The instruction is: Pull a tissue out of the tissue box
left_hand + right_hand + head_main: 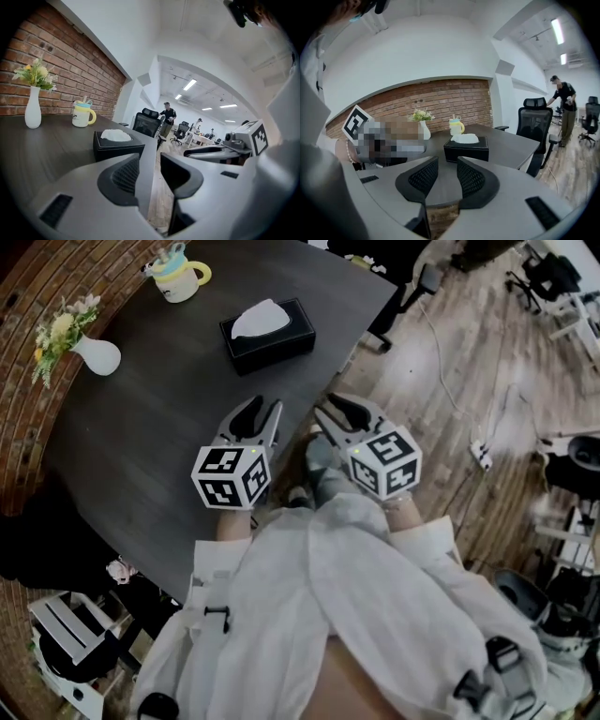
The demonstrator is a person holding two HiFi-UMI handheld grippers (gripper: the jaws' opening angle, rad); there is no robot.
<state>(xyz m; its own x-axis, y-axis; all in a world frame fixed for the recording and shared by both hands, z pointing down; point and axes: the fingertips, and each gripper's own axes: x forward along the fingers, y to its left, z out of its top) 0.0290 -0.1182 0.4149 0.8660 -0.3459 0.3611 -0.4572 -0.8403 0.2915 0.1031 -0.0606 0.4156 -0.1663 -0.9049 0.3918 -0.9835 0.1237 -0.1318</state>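
The box (267, 334) stands on the dark table (141, 446), toward its far side, with a white tissue (260, 319) puffed up out of the top slot; a mug (178, 279) and a vase (97, 355) are set well apart from it, beyond and to the left. The left gripper (266, 409) and the right gripper (343, 411) are held side by side over the near edge of the table, both aimed at the box but well short of it. In each gripper view the jaws are seen parted with nothing between them, only the table and the box ahead. The step in hand is judged to be the approach. It would be done well if one gripper were brought over the raised crest of the tissue, its jaws kept apart until the fold sits between the pads, then closed on the paper alone – not on the rim of the slot. The pull is best made straight up and slowly, so that the sheet is not torn. As the box looks light, it may need to be steadied with the other gripper – otherwise it could be lifted along with the tissue.
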